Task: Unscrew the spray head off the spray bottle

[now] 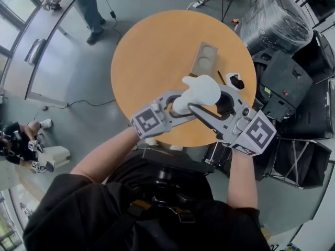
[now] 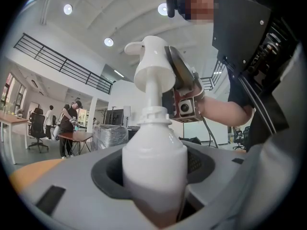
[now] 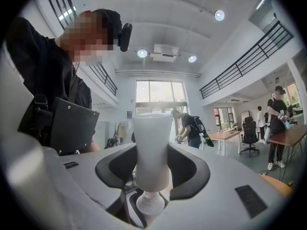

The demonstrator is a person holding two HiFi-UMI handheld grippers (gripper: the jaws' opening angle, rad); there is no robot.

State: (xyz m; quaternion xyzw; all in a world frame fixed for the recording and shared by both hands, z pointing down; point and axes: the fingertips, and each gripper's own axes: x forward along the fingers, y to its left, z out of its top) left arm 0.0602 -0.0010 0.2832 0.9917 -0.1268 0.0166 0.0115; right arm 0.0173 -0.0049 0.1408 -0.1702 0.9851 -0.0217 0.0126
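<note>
I hold the white spray bottle in the air over the near edge of the round wooden table. My left gripper is shut on the bottle's body, which fills the gap between its jaws and stands upright. My right gripper is shut on the white spray head, seen from behind in the right gripper view. In the left gripper view the spray head stands above the ribbed collar on a thin white stem. I cannot tell whether the collar is loose.
A brown cardboard cup holder and a small black-and-white object lie on the table beyond the bottle. Black cases and a wrapped black bundle crowd the right side. A person stands at the far left.
</note>
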